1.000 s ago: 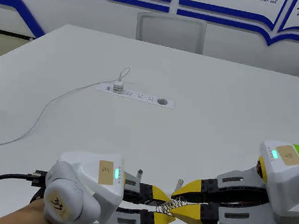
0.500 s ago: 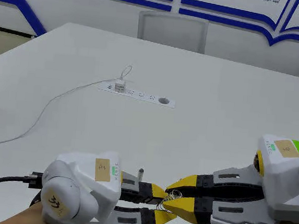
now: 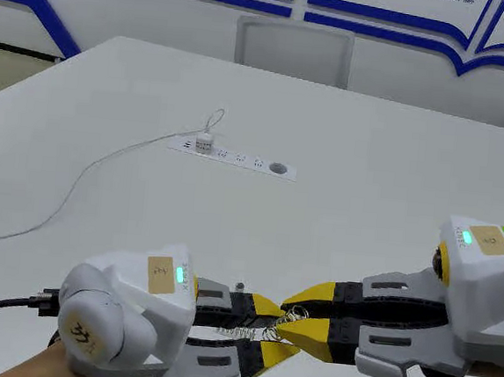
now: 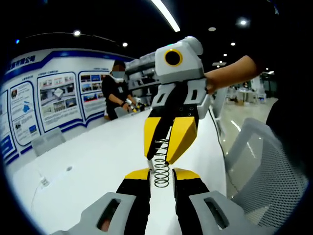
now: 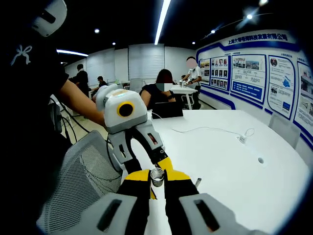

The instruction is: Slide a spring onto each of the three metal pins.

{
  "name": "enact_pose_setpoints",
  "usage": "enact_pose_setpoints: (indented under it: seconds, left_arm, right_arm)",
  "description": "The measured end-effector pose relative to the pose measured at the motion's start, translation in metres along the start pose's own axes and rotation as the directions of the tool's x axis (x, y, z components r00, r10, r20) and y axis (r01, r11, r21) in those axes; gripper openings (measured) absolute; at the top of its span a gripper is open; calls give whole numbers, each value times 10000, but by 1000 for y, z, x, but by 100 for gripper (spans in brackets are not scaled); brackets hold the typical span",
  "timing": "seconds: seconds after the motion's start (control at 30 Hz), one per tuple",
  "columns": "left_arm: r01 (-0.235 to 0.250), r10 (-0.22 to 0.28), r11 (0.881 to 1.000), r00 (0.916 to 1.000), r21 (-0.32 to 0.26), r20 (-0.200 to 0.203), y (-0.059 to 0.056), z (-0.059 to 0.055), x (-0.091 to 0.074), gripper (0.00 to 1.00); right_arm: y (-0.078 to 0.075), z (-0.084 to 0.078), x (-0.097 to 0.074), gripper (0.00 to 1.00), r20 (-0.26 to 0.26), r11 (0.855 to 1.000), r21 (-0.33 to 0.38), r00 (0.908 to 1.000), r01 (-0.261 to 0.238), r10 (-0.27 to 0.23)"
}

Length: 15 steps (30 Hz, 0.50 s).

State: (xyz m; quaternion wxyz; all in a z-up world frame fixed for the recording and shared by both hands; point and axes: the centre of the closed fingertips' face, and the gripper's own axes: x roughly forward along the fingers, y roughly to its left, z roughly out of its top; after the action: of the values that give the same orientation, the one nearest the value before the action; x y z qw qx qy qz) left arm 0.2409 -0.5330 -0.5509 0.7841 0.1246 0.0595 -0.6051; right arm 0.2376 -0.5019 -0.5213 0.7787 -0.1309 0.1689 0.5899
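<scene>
Bright ceiling strip lights (image 5: pixel 161 22) lit the room evenly; the white table (image 3: pixel 367 190) showed soft shadows, and fisheye edges curved.

Over the near edge of the tabletop (image 3: pixel 367 181), the left tool (image 3: pixel 273 330) and the right tool (image 3: pixel 287 316) met tip to tip, with a spring (image 4: pixel 161 164) between them and a pin (image 3: pixel 240 286) just behind. Farther back lay a power strip (image 3: pixel 233 159), its cable (image 3: pixel 85 178) trailing left. A chair (image 3: pixel 292 49) stood behind the far edge.
</scene>
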Motion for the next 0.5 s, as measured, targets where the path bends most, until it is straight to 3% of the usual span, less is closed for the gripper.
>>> enact_pose_setpoints:
  seconds: [0.5]
  left_arm:
    - [-723, 701, 9954, 9969, -633, -352, 12, -17, -13, 40]
  right_arm:
    - [-15, -1, -4, 11, -36, 9987, 71, 9987, 502, -502]
